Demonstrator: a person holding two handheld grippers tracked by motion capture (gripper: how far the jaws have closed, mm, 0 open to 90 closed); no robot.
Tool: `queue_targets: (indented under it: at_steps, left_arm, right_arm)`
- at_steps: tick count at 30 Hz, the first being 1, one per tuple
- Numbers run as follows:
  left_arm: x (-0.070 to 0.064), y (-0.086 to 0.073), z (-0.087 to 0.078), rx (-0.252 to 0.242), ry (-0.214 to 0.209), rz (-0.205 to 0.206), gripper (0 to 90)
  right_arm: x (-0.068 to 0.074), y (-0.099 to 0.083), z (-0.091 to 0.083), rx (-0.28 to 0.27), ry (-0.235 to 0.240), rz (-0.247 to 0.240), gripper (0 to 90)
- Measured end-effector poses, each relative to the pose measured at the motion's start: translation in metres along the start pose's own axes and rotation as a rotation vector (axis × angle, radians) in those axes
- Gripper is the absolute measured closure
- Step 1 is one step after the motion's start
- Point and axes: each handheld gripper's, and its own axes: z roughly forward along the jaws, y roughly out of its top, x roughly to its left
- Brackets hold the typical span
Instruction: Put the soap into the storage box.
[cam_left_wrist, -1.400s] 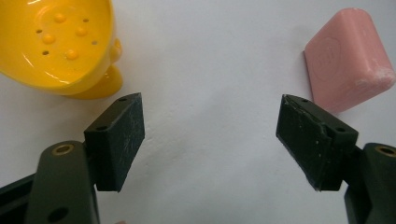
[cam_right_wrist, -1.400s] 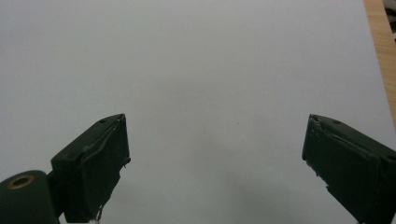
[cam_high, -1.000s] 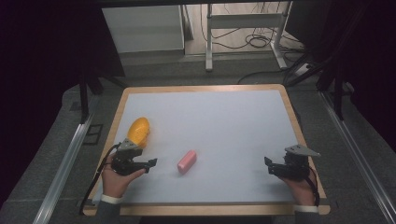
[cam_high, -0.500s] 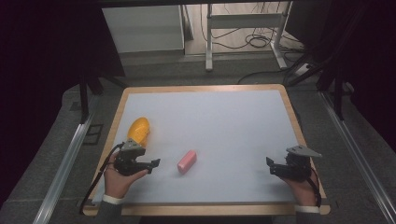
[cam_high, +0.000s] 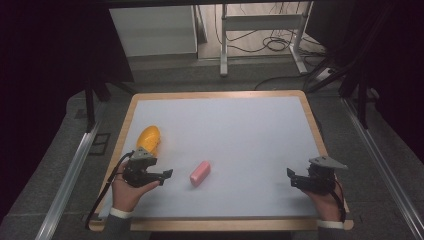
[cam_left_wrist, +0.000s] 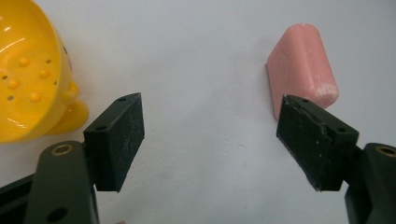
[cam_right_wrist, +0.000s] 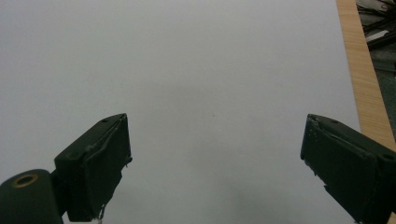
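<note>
A pink soap bar (cam_high: 200, 173) lies near the front middle of the white table top (cam_high: 235, 130). A yellow dish (cam_high: 148, 138) with small bumps and holes sits at the left. My left gripper (cam_high: 165, 176) is open, low over the table between the dish and the soap, jaws pointing right. In the left gripper view the soap (cam_left_wrist: 301, 70) lies just beyond the right jaw and the dish (cam_left_wrist: 30, 70) beside the left jaw. My right gripper (cam_high: 291, 177) is open at the front right, with bare table (cam_right_wrist: 201, 70) between its jaws.
The table has a wooden rim (cam_high: 315, 120), seen in the right gripper view as a wooden edge (cam_right_wrist: 362, 70) on the right. Metal rails (cam_high: 70, 170) run along both sides. A desk frame and cables (cam_high: 270, 45) stand behind the table.
My left gripper has moved slightly toward the front and right, away from the yellow dish and closer to the soap. The right gripper has barely shifted.
</note>
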Motion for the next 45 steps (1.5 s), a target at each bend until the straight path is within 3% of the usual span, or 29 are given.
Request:
queue_targets:
  at_steps: [20,29,31,36,45]
  left_arm:
    - [-0.009,0.015,0.003,0.009,-0.022,0.026,23.2]
    - [-0.021,0.027,0.009,0.027,-0.033,0.062,22.9]
    - [-0.022,0.029,0.010,0.021,-0.045,0.054,23.0]
    - [-0.026,0.035,0.014,0.049,-0.028,0.065,22.9]
    - [-0.034,0.045,0.017,0.063,-0.038,0.087,22.9]
  right_arm:
    - [-0.001,-0.001,0.000,0.006,-0.002,0.000,8.2]
    - [0.000,-0.001,0.000,0.007,-0.003,-0.005,8.2]
    - [0.000,-0.001,0.000,0.008,-0.004,-0.006,8.2]
    - [0.000,-0.001,0.001,0.011,-0.003,-0.005,8.2]
    - [0.001,-0.002,0.003,0.018,-0.002,-0.009,8.2]
